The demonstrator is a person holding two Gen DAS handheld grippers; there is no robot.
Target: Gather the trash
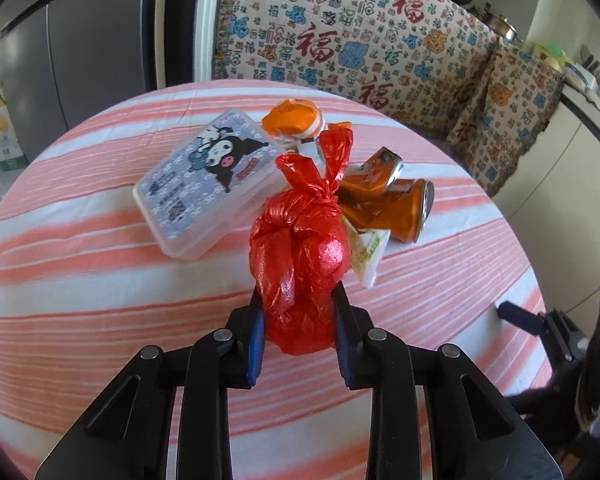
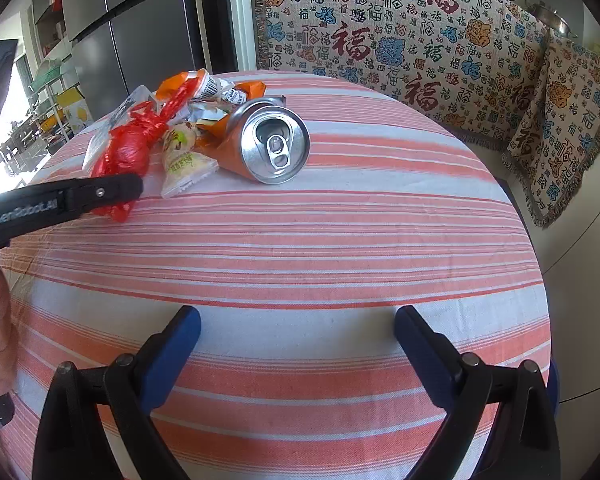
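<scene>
While your left gripper (image 1: 300,312) pinches the knotted red bag (image 1: 300,264) between its blue pads, your right gripper (image 2: 298,340) hangs wide apart with nothing in it above the striped tablecloth (image 2: 300,240). Just behind the bag, the other trash lies heaped on that cloth: a crushed orange can (image 2: 268,140), a snack packet (image 2: 184,164) and a clear plastic box (image 1: 208,180).

A round table (image 2: 340,240) under a pink-and-white striped cloth (image 1: 80,300) carried the litter. Beyond the left fingers (image 1: 256,336) lay a clear printed box (image 1: 208,180), crushed orange cans (image 1: 388,200), a small white packet (image 1: 368,256) and orange wrappers (image 1: 292,118). Cloth between the right fingers (image 2: 172,356) was bare.
</scene>
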